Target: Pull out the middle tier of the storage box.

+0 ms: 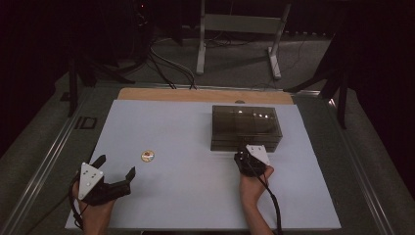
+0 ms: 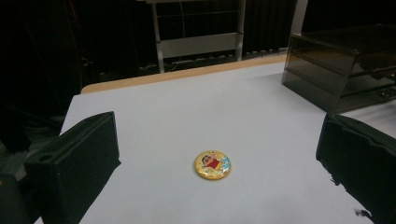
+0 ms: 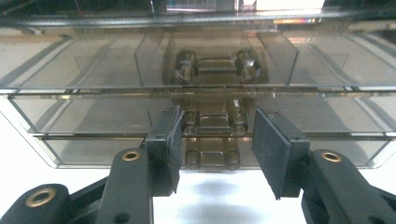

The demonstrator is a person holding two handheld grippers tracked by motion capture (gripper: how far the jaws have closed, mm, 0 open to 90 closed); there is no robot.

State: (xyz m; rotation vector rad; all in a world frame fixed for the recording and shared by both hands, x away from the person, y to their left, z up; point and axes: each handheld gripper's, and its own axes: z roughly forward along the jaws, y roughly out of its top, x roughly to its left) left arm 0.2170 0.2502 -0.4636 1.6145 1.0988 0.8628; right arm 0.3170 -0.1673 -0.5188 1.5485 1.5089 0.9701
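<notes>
Right tongs lined up on the handle of a drawer box

Worktop (image 1: 195,122); smoked drawer box (image 1: 246,127) near its far right edge, badge (image 1: 148,155) toward the near left; right tongs (image 3: 215,144), half-closed, flank the lower drawer handle (image 3: 212,122), gripping nothing, next to pinch it and pull; left tongs (image 2: 215,168) wide, empty

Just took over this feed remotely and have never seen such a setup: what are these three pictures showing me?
A person at a table holds a two-jaw tool in each hand. The high view looks down from above: the left hand-held gripper hangs open near a round cartoon badge, and the right hand-held gripper is at the front of a smoky clear drawer box on the white table. The other two pictures come from cameras riding on each tool. In the right gripper view, its jaws stand either side of the lower drawer's handle, not yet pressing it. Nothing is held.
</notes>
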